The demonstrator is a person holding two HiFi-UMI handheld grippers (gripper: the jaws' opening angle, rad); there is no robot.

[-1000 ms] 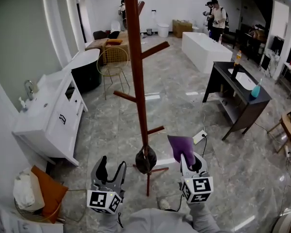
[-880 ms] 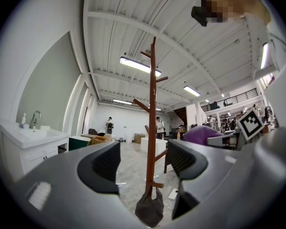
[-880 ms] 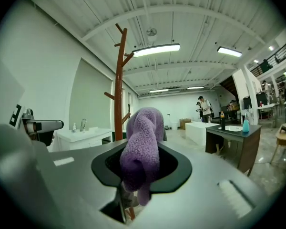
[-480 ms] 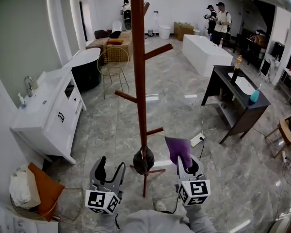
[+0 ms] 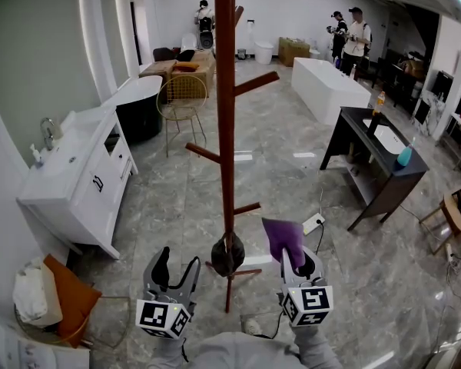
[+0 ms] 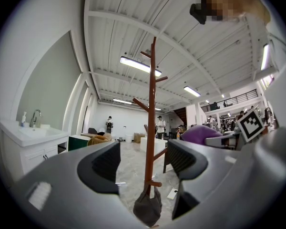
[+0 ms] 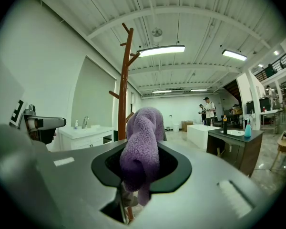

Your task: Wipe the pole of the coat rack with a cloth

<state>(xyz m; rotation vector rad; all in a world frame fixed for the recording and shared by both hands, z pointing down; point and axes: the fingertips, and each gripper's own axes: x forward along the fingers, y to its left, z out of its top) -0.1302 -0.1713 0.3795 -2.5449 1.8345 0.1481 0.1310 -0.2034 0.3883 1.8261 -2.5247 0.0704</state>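
A tall red-brown coat rack pole (image 5: 227, 114) rises in the middle of the head view, with short pegs and a dark bag (image 5: 228, 255) hung low on it. My right gripper (image 5: 293, 256) is shut on a purple cloth (image 5: 283, 237), held just right of the pole's lower part and apart from it. In the right gripper view the cloth (image 7: 143, 147) bulges between the jaws, with the pole (image 7: 122, 89) behind it to the left. My left gripper (image 5: 175, 266) stands open and empty, left of the pole's base; the pole (image 6: 150, 123) shows between its fingers.
A white vanity with sink (image 5: 77, 175) stands at the left, an orange bag and bin (image 5: 54, 298) beside it. A wire chair (image 5: 178, 98) is behind. A dark console table (image 5: 376, 152) stands right, a white bathtub (image 5: 326, 79) farther back. People stand at the far wall.
The view has shifted slightly, so the pole sits a little further right. Both grippers hold nearly the same places; the right one with the cloth sits a touch lower and nearer the pole.
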